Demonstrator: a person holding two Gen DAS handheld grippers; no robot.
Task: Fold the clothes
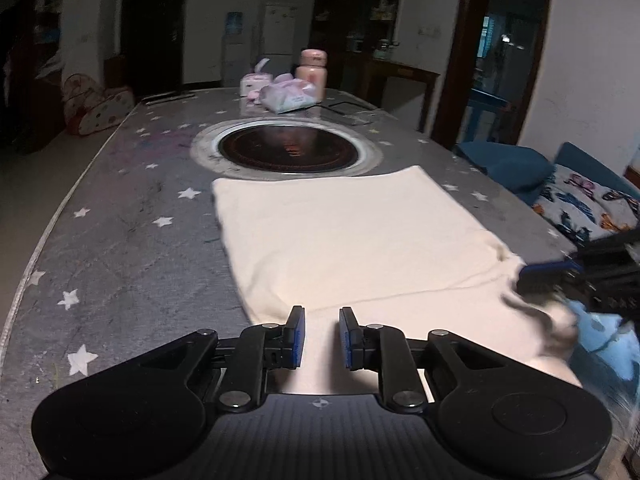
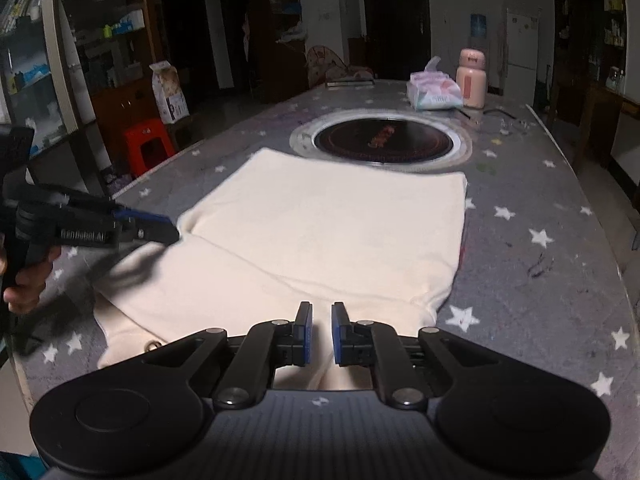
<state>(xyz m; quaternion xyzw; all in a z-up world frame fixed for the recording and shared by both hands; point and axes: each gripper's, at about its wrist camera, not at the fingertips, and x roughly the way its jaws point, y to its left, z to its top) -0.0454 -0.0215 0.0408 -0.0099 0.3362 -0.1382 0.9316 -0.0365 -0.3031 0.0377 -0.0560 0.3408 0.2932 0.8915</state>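
Observation:
A cream garment (image 1: pixel 344 240) lies flat and partly folded on the grey star-patterned table (image 1: pixel 120 248); it also shows in the right wrist view (image 2: pixel 320 240). My left gripper (image 1: pixel 322 338) hovers over the garment's near edge, jaws a little apart with cloth visible between them but not pinched. My right gripper (image 2: pixel 319 334) sits over the near edge too, jaws slightly apart. In the left wrist view the right gripper (image 1: pixel 560 280) appears at the garment's right corner. In the right wrist view the left gripper (image 2: pixel 152 230) appears at the garment's left edge.
A round inset cooktop (image 1: pixel 286 148) lies just beyond the garment. A pink bottle (image 1: pixel 313 70) and tissue packs (image 1: pixel 288 96) stand at the far end. A blue sofa with a patterned cushion (image 1: pixel 580 204) borders the right side. A red stool (image 2: pixel 148 144) stands left of the table.

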